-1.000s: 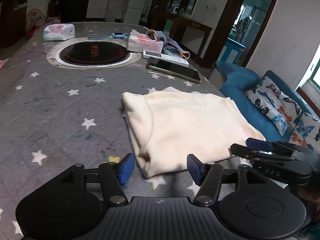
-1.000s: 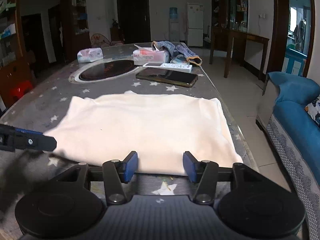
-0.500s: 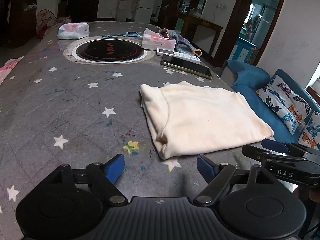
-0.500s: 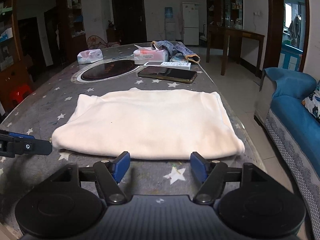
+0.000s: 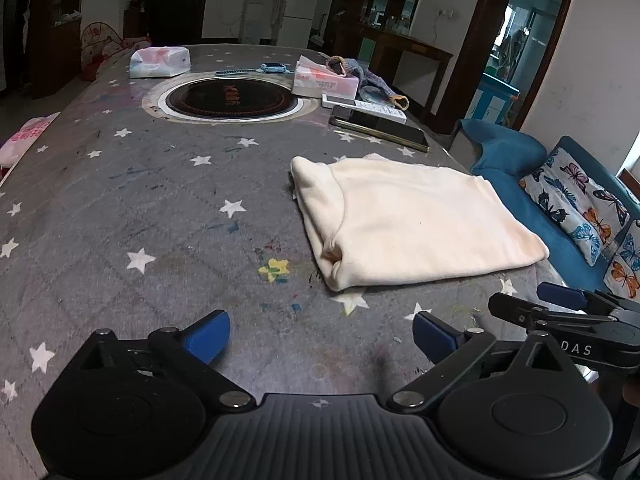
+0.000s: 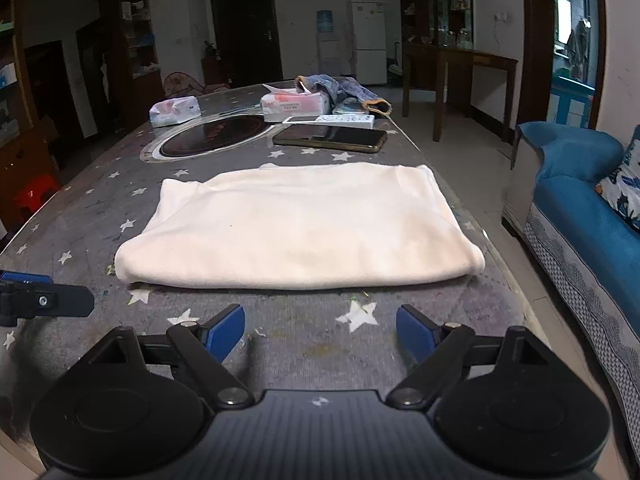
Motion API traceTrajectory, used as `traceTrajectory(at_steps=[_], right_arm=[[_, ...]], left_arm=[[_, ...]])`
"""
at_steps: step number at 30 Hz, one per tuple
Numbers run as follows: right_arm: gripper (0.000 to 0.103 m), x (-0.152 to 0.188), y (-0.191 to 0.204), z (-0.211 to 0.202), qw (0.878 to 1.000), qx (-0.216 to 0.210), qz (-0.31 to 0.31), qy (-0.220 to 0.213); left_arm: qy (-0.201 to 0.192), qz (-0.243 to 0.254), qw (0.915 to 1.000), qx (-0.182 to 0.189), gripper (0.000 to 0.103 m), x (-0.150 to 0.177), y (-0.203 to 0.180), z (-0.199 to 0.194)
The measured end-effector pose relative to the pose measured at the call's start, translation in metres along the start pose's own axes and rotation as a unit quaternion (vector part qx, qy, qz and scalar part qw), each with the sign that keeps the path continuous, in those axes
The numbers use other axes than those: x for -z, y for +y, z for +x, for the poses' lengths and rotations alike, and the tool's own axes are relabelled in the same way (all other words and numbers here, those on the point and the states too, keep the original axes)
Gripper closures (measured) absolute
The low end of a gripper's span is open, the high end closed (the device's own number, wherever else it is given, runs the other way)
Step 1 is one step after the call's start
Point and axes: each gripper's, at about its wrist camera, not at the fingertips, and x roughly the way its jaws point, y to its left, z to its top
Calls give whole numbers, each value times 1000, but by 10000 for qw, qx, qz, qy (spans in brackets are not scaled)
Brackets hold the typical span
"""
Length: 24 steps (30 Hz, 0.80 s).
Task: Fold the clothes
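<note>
Star-print table (image 5: pixel 120 200): folded cream garment (image 6: pixel 296 228) near right edge; both hand-held grippers (image 5: pixel 320 334) (image 6: pixel 320 330) spread, empty.

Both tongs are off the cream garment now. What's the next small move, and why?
Probably bring the right tongs forward to the right end of the cream garment for another fold. It lies as a wide, flat rectangle on the star-print tablecloth; both the right and the left tongs are open, empty and short of its near edge.
</note>
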Motion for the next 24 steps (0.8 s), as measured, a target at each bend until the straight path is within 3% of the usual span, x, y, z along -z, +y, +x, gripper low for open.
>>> traceTrajectory(at_steps=[12,24], right_arm=[[3,6,0,-6,9999,110,91,7],[1,11,3,-11,9996,268,103,60]], left_arm=[[50,31,10000,-36,0,8,-6,-4],[85,152,9996,-216,0,14,-9,-7]])
